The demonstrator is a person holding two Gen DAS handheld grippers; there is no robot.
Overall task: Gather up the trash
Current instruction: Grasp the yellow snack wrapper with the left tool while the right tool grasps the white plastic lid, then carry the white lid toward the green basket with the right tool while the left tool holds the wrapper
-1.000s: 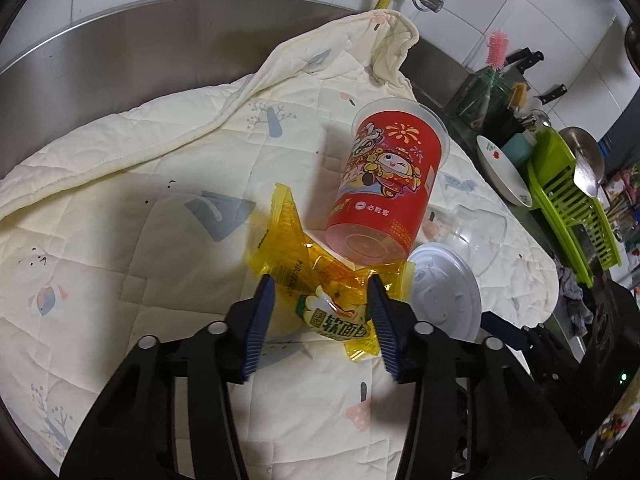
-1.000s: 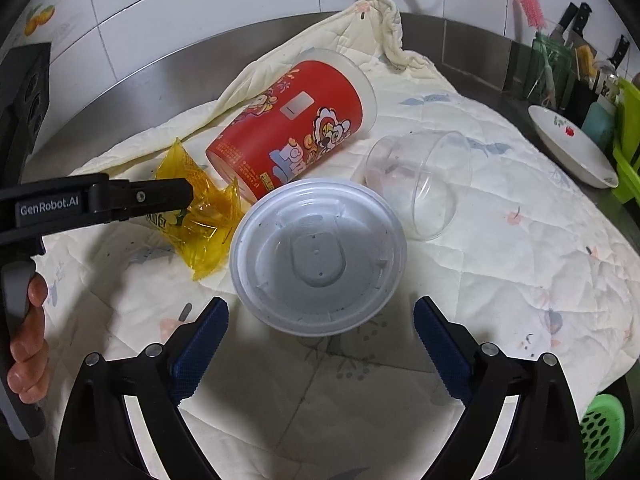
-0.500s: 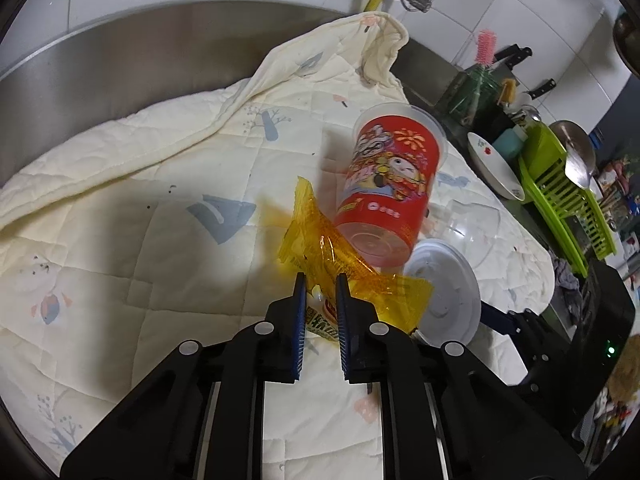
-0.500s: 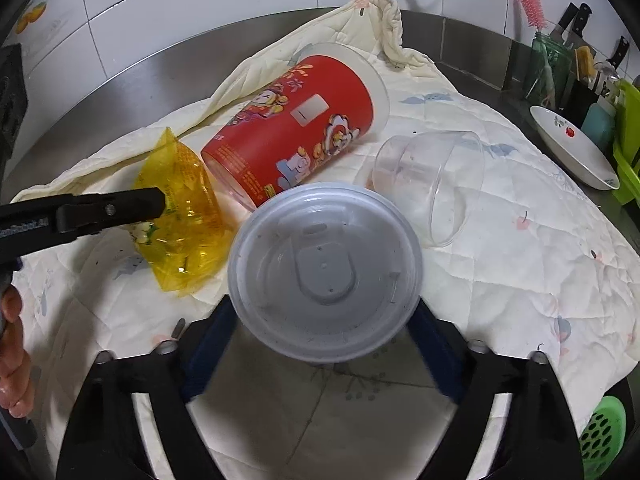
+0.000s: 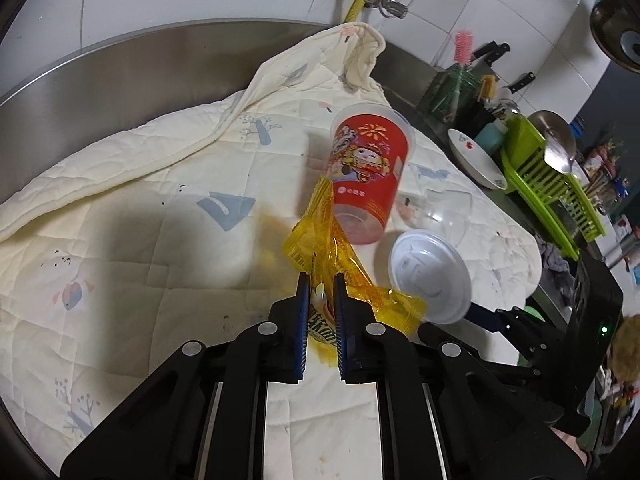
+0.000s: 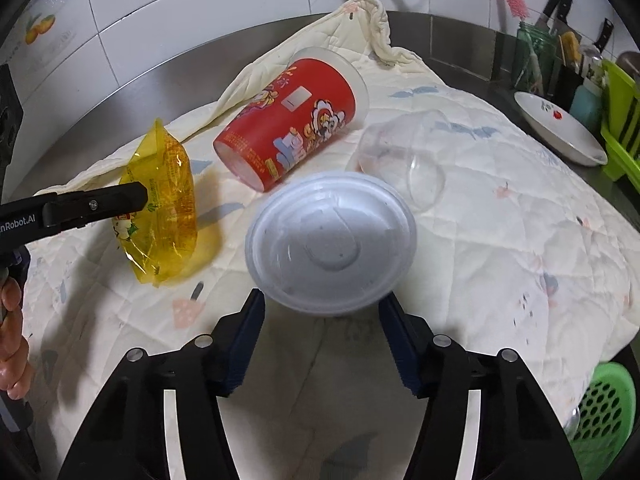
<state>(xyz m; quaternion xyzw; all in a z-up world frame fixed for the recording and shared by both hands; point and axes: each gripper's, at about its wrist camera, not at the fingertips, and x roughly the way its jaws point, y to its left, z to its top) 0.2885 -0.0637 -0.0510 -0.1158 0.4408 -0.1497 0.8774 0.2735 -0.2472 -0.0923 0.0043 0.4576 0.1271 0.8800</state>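
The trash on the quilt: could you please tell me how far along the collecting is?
Nothing looks collected yet. In hand: the left tool is shut on the yellow wrapper, lifted off the quilt, and the right tool, its jaws just closing, grips the white lid by its edges. Left: the red cup and the clear cup, both lying on their sides.
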